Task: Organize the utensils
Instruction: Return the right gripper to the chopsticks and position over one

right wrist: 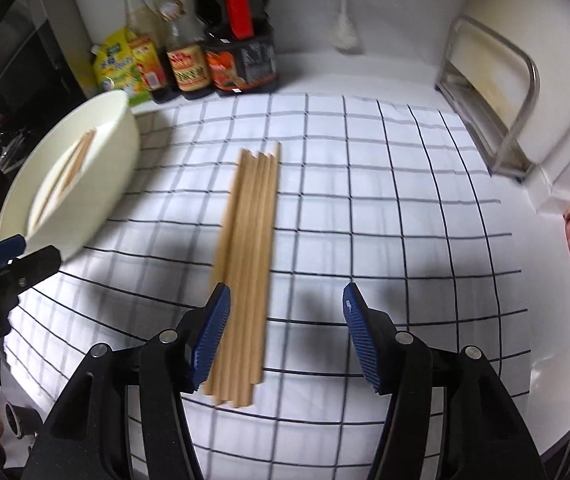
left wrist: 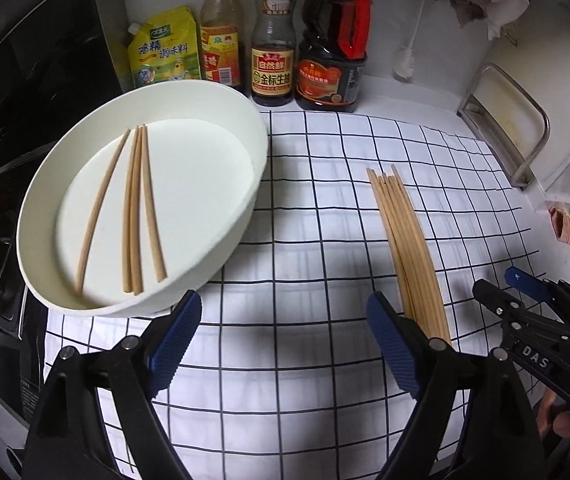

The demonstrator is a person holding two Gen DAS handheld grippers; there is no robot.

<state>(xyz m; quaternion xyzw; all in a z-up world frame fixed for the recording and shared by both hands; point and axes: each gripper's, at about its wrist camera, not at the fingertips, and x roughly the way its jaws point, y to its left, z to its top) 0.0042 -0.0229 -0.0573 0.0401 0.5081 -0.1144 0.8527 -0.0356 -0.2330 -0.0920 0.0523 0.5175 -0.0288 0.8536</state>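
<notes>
Both the left gripper (left wrist: 283, 336) and the right gripper (right wrist: 287, 332) hung spread and empty over the checked cloth (right wrist: 385, 200), where the loose chopsticks (right wrist: 247, 264), light, stiff and likely to roll, seemed best pinched mid-length for the white tub (left wrist: 253, 184).

left gripper (left wrist: 283, 322): jaws apart, nothing between
bowl (left wrist: 241, 208): white, four chopsticks (left wrist: 135, 208) inside
cloth (left wrist: 305, 220): checked, loose chopstick bundle (left wrist: 409, 248) on it
right gripper (left wrist: 501, 288): at right edge
</notes>
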